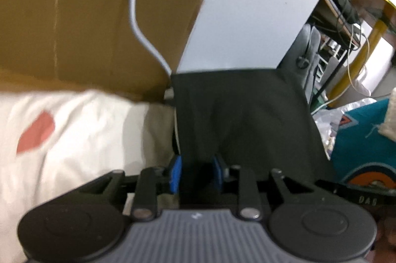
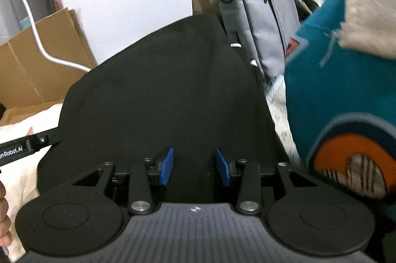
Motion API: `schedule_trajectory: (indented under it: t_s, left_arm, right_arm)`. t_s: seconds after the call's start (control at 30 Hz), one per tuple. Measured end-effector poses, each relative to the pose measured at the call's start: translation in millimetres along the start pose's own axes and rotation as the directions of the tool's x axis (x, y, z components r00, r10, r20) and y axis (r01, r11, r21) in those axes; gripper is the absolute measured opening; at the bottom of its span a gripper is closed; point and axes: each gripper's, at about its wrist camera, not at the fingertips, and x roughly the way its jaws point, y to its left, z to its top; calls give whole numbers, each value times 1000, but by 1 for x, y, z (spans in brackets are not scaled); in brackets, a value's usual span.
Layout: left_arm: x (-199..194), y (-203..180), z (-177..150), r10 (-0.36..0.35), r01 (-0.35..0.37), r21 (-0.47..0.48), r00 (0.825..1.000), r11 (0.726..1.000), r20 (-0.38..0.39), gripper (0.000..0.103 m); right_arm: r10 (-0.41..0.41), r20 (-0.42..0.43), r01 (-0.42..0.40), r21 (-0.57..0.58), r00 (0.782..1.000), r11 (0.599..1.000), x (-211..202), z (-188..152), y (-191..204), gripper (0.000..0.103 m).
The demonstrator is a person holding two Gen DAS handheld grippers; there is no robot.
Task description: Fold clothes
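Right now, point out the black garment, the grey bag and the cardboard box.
black garment (image 2: 160, 89), right wrist view, middle of its fabric
grey bag (image 2: 259, 3), right wrist view, front panel
cardboard box (image 1: 74, 28), left wrist view, side flap

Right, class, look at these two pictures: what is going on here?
A person is folding clothes with a hand-held tool in each hand. Both tools are at a black garment spread on a white bedsheet. The left tool and the right tool each have their blue pads apart, with black cloth lying between them, so neither is clamping it. A teal garment and a grey bag lie to the right.
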Motion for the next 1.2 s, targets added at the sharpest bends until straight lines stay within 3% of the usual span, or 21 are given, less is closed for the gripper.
schedule_trajectory:
  t_s: [0.17,0.27,0.33,0.5,0.53,0.57,0.8,1.2]
  left_arm:
    - [-33,-4,-2,8,-8,17,1000,1000,-12,29]
    - [-60,-11,3,32,-32,51,999,998,-3,36]
    - [-74,-14,7,49,-49,62,999,997,-2,42]
    - [-129,-23,18,106,-108,61,994,992,26,55]
    - [-139,-24,19,125,-127,54,992,990,36,70]
    - [-149,-25,21,143,-146,48,989,988,46,74]
    - [-208,-36,30,213,-220,119,975,968,66,85]
    - [-313,-55,27,280,-297,183,953,937,111,101]
  right_arm:
    - [17,-49,-19,-39,999,999,-20,-19,10,51]
    - [27,-79,-29,-32,996,999,-36,-28,14,52]
    - [27,-77,-29,-30,997,999,-47,-31,19,58]
    - [57,-31,-58,-19,998,998,-87,-32,32,83]
    - [62,-22,-63,-19,998,998,-94,-31,34,86]
    - [67,-6,-68,-22,998,997,-104,-29,38,88]
    - [108,72,-103,-63,992,993,-161,-22,58,101]
    - [157,144,-140,-123,977,983,-252,-13,82,103]
